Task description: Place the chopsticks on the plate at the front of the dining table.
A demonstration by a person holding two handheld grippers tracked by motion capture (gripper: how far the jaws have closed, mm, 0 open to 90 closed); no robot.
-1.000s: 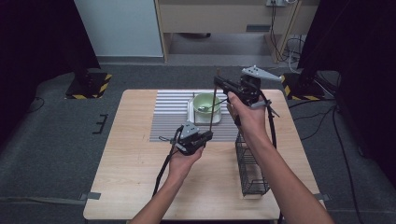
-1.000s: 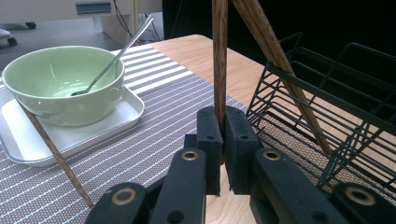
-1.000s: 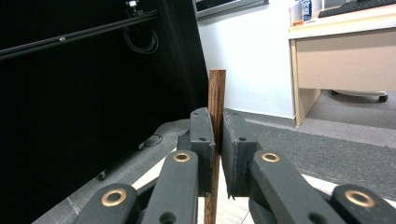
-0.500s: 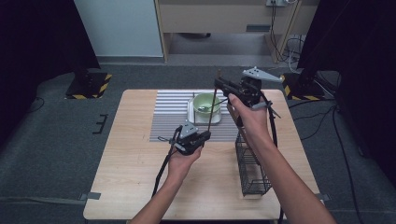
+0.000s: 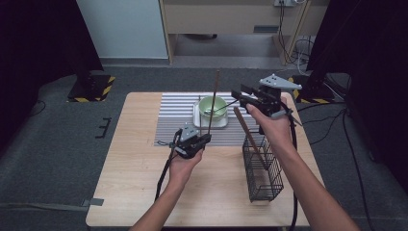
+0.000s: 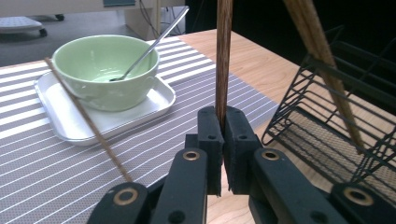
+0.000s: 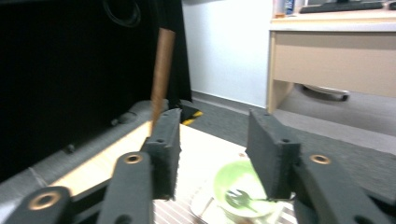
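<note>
long brown chopstick [image 5: 213, 103], slim, upright

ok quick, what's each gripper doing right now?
Left gripper: closed, holding a chopstick upright.
Right gripper: fingers have just been opening, nothing between them.

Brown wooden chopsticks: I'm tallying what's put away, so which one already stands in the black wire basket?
The thicker brown wooden chopstick leaning in the black wire basket; the left gripper holds another upright, a third leans on the tray.
</note>
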